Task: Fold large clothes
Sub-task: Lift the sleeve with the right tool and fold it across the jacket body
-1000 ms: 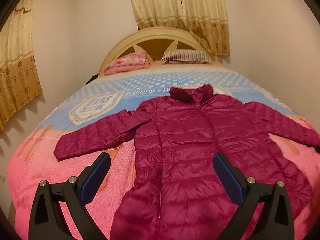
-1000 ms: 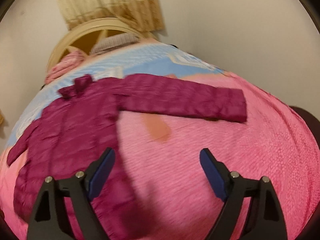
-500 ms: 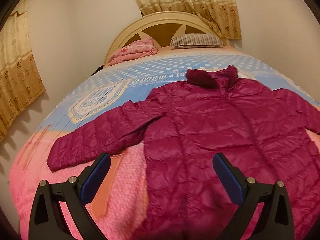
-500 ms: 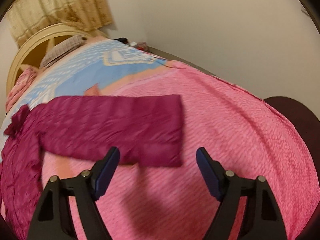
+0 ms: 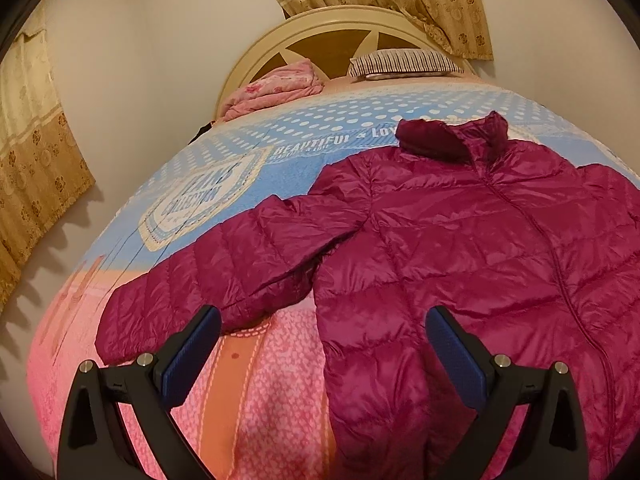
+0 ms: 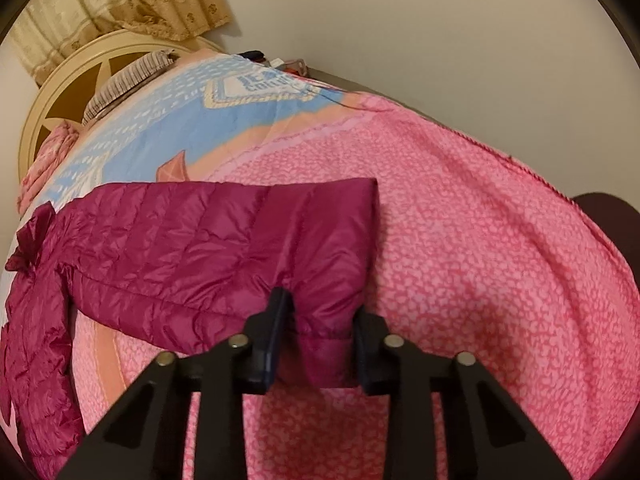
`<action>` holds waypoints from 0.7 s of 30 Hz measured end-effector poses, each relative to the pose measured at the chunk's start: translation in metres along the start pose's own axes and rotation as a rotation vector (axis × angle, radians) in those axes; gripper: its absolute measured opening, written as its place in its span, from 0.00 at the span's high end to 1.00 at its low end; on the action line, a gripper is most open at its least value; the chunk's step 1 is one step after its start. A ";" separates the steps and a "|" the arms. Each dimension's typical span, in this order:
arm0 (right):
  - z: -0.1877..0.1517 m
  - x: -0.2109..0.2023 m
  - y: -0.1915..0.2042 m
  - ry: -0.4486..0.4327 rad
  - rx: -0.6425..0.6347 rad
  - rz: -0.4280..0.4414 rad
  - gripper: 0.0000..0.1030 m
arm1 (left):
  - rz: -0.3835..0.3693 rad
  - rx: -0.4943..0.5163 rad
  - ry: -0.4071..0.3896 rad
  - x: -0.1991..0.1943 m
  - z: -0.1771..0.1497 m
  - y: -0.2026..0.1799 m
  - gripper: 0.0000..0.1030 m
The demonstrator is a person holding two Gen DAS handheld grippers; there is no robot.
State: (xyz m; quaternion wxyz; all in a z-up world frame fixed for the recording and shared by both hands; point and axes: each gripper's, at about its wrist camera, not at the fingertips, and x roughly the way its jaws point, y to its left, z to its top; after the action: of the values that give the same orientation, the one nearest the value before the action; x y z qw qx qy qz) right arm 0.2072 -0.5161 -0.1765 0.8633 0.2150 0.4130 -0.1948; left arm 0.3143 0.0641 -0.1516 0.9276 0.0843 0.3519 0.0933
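1. Closing on the sleeve cuff, your right gripper has its jaws coming together with the cuff bunched between the pads.
2. Your left gripper stands wide apart with nothing between its fingers, hovering over the bedspread beside the jacket's side edge.
3. You have the jacket lying front up on the bed, collar toward the headboard, zip running down the middle.
4. Its other sleeve stretches out flat toward the bed's edge, just ahead of your left gripper.
5. You can see a striped pillow and a pink bundle at the head of the bed, well apart from the jacket.
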 end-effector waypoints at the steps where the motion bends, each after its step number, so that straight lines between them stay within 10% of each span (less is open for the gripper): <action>1: 0.000 -0.002 0.003 -0.006 -0.008 0.005 0.76 | 0.007 -0.008 0.006 0.004 0.002 0.003 0.01; 21: 0.006 -0.086 0.209 -0.192 -0.446 0.198 0.91 | 0.010 -0.123 0.017 0.023 0.019 0.033 0.01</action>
State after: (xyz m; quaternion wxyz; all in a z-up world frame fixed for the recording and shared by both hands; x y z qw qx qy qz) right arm 0.2682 -0.3320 -0.0606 0.9394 0.0393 0.3389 -0.0328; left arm 0.3398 0.0992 -0.1447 0.9275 0.0281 0.3527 0.1203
